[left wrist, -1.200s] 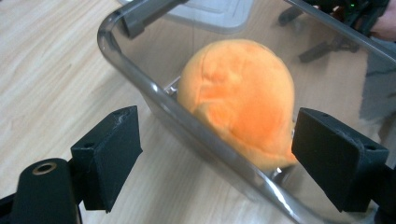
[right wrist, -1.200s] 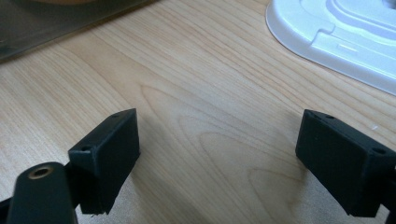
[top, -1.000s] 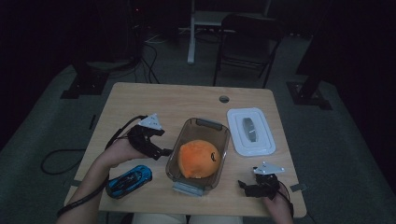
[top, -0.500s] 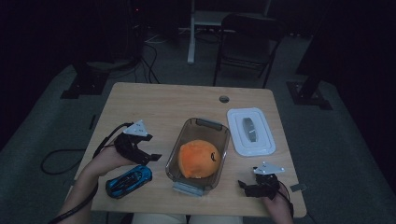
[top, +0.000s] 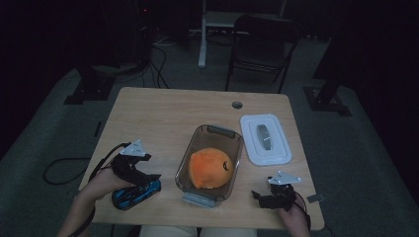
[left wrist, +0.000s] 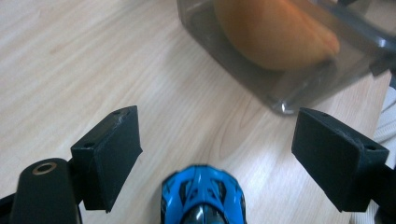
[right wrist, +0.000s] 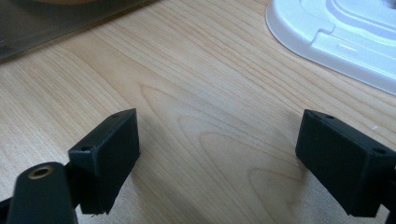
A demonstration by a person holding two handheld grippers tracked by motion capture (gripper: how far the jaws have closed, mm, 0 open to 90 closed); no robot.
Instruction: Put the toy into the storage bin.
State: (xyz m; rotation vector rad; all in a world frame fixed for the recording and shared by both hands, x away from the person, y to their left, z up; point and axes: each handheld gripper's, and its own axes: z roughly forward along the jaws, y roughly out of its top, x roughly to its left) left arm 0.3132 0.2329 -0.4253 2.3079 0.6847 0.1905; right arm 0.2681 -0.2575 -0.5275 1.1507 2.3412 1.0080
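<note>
The left gripper [top: 148, 178] has come down over the one blue toy car [top: 137, 194] near the table's [top: 168, 113] front left edge, jaws spread, car between them untouched. The right gripper [top: 263, 196] (unmoved) rests released. One clear container [top: 209, 165] holds one orange toy [top: 211, 168]; one white lid [top: 265, 138] lies beside it.

Room dim; grey carpeted floor [top: 59, 128]. Black folding chair [top: 259, 47] stands beyond the wooden table [top: 168, 118]; cables [top: 155, 59] trail nearby.

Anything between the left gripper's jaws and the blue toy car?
Nothing. In the left gripper view the blue toy car sits between the open left gripper jaws, bare table on either side.
</note>
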